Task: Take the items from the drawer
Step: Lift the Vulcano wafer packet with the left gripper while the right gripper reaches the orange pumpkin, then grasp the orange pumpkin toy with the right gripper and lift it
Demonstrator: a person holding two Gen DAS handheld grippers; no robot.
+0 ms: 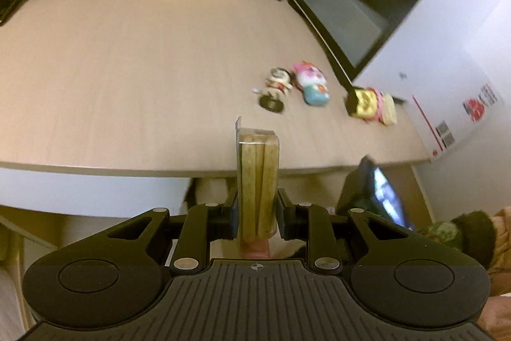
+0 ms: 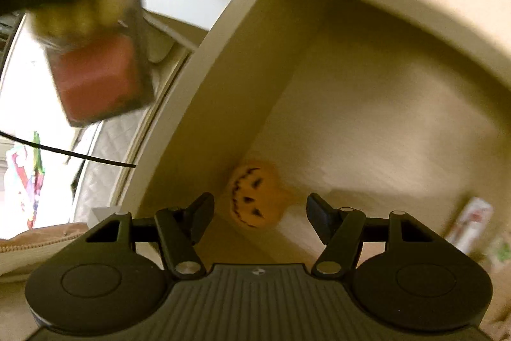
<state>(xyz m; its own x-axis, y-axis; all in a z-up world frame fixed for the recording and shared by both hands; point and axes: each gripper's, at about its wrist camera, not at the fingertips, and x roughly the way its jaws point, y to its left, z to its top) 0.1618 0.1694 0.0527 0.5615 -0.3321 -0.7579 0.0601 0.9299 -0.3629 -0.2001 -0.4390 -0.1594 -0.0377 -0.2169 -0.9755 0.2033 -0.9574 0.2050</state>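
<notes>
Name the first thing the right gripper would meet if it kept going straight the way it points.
Probably the orange pumpkin toy lying in the drawer, just beyond the open right gripper; blur leaves depth uncertain.

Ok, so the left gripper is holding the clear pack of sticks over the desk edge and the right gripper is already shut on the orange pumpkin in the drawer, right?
Not quite. The left gripper does hold the clear pack of sticks, but the right wrist view shows the right gripper open: its fingers stand clear of the orange pumpkin, which still lies in the drawer.
</notes>
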